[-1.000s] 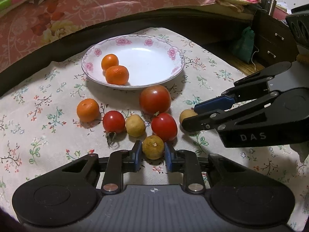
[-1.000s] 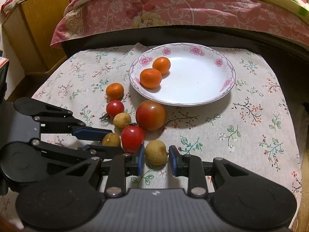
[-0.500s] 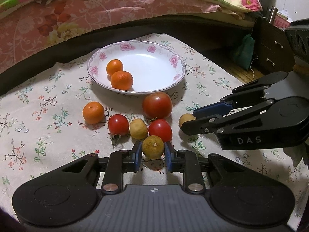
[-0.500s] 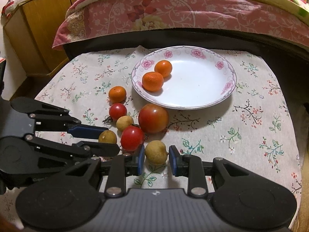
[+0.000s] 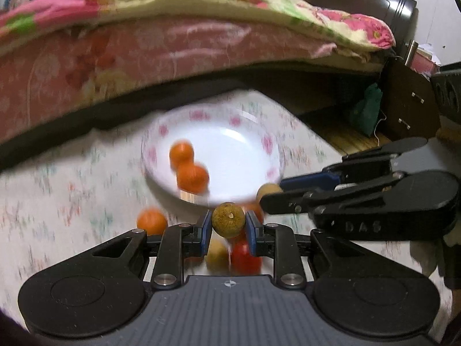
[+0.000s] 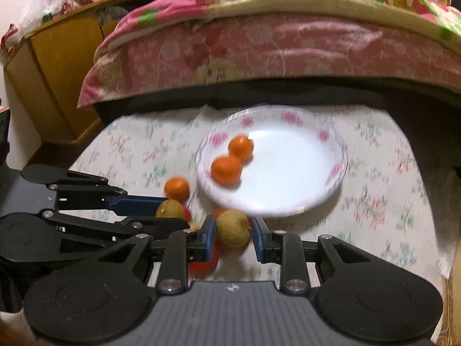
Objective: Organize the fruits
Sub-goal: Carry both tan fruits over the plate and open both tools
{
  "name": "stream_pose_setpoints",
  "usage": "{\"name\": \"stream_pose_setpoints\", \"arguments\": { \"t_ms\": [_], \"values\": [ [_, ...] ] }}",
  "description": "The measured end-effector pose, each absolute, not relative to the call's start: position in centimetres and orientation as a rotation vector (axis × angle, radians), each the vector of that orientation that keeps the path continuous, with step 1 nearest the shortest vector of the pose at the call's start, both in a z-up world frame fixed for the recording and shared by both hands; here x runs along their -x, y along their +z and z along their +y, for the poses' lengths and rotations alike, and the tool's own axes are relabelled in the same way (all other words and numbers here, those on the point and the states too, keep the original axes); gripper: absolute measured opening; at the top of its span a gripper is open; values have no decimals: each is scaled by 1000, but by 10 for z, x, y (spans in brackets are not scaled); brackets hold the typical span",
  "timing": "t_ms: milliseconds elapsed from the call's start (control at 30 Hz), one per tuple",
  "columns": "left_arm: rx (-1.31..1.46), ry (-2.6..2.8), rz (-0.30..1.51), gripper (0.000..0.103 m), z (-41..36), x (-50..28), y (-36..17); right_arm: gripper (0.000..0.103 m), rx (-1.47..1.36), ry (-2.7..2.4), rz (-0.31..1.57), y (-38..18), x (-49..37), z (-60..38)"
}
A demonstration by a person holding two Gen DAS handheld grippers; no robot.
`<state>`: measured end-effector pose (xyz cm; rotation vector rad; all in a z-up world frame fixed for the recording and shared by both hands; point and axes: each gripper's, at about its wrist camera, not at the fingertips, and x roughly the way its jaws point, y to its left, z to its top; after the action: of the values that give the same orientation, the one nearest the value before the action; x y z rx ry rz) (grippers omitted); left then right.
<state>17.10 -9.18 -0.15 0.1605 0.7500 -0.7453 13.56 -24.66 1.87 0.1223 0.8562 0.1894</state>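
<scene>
- left claw (image 5: pixel 228 228) clamped on a brown-yellow round fruit (image 5: pixel 228 219), blue pads touching both its sides, fruit held up off the bench (image 5: pixel 57 201).
- right claw (image 6: pixel 234 236) carries a second brownish round fruit (image 6: pixel 233 227); its left pad touches the fruit, a thin gap seems to show at the right pad, so a firm grip can't be confirmed from its own view.
- from the left wrist view that same fruit (image 5: pixel 268 191) sits between the right claw's fingers (image 5: pixel 311 177), near the plate's front rim.
- white plate with pink flowers (image 6: pixel 331 173) on the floral cloth, two oranges (image 6: pixel 226 170) inside on its left part, touching each other.
- one more orange (image 6: pixel 176 188) lies on the cloth just left of the plate, outside it.
- red tomatoes (image 5: pixel 245 256) and another yellowish fruit (image 5: pixel 216 255) lie below the left claw, partly hidden, blurred.
- both views motion-blurred across the bench; the claws and the held fruits are sharp.
- bed with a pink floral cover (image 6: pixel 273 46) behind the bench, wooden cabinet (image 6: pixel 57 66) to the left.
</scene>
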Motion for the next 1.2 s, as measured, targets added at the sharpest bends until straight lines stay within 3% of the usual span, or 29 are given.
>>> {"name": "stream_pose_setpoints", "arguments": {
  "t_ms": [367, 1200],
  "values": [
    [-216, -724, 740, 32, -120, -216, 1, 52, -154, 128, 885, 0, -172, -271],
    [-205, -697, 757, 35, -112, -221, -1, 53, -143, 115, 853, 3, -182, -270]
  ]
}}
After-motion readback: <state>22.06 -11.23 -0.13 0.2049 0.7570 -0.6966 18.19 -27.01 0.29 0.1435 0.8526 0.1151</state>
